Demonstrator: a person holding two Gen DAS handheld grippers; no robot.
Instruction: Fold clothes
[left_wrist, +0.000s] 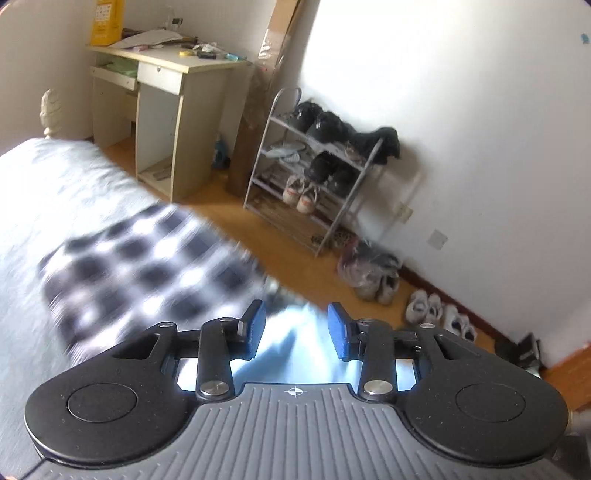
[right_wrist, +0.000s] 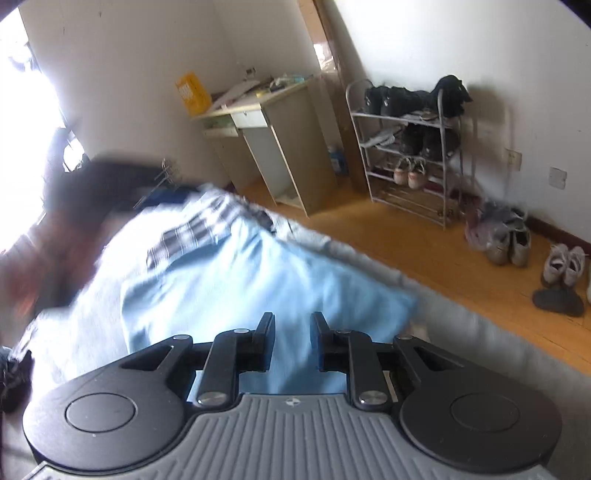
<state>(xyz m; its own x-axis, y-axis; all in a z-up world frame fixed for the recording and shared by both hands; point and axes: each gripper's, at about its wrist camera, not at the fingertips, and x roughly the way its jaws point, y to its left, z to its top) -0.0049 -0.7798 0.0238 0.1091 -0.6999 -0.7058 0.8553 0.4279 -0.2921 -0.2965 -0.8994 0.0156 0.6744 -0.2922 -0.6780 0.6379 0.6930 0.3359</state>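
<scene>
Both grippers (left_wrist: 296, 314) (right_wrist: 293, 323) apparently gape over blurred clothes (right_wrist: 258, 280).

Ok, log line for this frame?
scene: light blue garment on bed | left gripper: open above cloth | right gripper: apart, grip unclear

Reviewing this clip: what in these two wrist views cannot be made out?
- Left wrist view: checked garment smeared by motion blur; its shape and folds are unreadable.
- Left wrist view: whether the left gripper pinches the light blue cloth is washed out by glare.
- Right wrist view: dark blurred shape at left, unidentifiable.
- Desk clutter too small.
</scene>
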